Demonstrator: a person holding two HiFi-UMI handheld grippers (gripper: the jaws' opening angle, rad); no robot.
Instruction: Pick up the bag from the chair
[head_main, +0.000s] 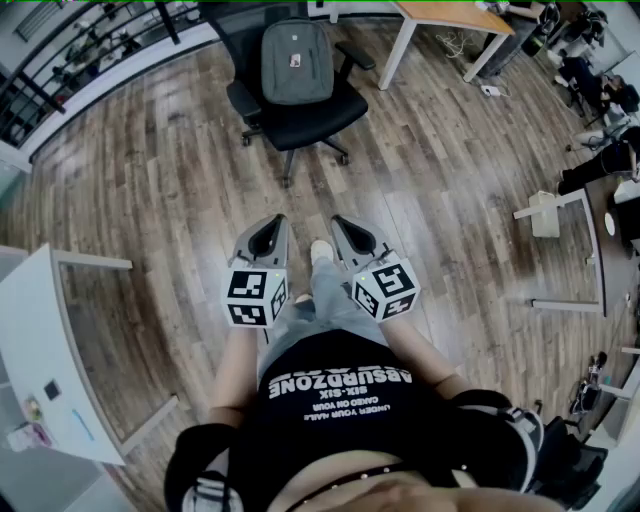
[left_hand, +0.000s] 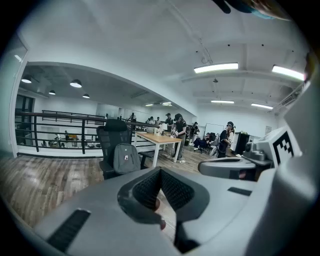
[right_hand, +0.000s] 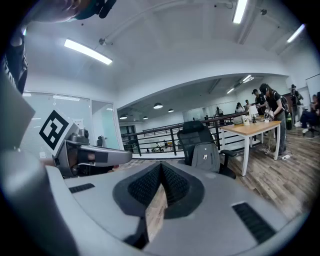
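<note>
Bag (head_main: 296, 62): grey, upright on the chair (head_main: 310, 118), against its back, well ahead of both jaw tips, touched by neither
Chair: black, wheeled, straight beyond the jaws, well apart from them
Left gripper (head_main: 274, 222): jaws closed together, nothing between them; bag ahead, slightly left of the tips
Right gripper (head_main: 342, 222): jaws closed, empty; bag ahead, right of the tips; the other gripper just beside it
Table (head_main: 450, 15): wooden top, beyond the chair, to the right of the jaws
</note>
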